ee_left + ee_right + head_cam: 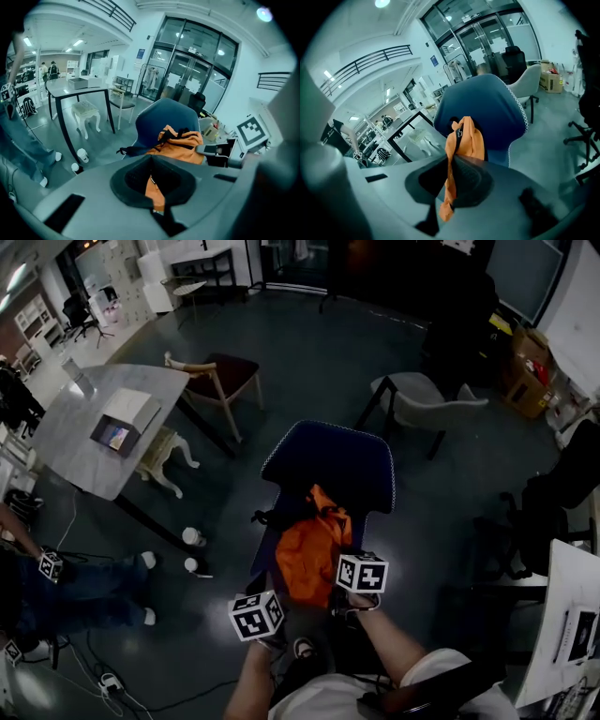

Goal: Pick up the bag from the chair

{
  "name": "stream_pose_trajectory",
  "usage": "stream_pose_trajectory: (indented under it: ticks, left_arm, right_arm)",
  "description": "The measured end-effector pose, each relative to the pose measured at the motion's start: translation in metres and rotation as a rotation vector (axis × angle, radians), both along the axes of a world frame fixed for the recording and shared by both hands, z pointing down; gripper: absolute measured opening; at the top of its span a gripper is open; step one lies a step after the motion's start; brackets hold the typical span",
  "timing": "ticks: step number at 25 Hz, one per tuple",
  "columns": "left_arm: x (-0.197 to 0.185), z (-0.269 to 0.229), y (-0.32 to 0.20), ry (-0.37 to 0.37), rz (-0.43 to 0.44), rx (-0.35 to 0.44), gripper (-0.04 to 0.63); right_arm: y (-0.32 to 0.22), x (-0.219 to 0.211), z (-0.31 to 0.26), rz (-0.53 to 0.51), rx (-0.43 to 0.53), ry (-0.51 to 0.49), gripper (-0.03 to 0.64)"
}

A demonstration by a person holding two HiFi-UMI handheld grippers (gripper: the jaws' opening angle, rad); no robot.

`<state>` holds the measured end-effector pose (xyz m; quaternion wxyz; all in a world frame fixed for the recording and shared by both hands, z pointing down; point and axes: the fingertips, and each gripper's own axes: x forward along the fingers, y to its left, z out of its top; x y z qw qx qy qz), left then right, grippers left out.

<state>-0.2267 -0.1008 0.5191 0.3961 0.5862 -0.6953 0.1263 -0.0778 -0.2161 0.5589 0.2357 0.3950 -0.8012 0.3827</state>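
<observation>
- Left gripper view: left gripper (152,185) is clamped on a fold of the orange bag (180,140), which sits against the blue chair (161,117). Only this view shows the right gripper (211,150) at the bag's far side.
- Right gripper view: jaws pinched tight on an orange strip of the bag.
- Head view: marker cubes hide both sets of jaws. The bag lies over the seat front.

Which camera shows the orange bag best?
The head view: it shows most of the bag from above. The left gripper view shows its strapped top beyond the jaws; the right gripper view, a narrow fold pinched between jaws.
</observation>
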Motion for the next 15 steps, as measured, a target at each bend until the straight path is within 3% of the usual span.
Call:
stream_pose_trajectory:
  ticks: [15]
  left_arm:
    - [0.039,-0.062,0.002,-0.024,0.130,0.127,0.012]
  right_arm:
    - [0.020,0.050,-0.078,0.040,0.089,-0.027,0.046]
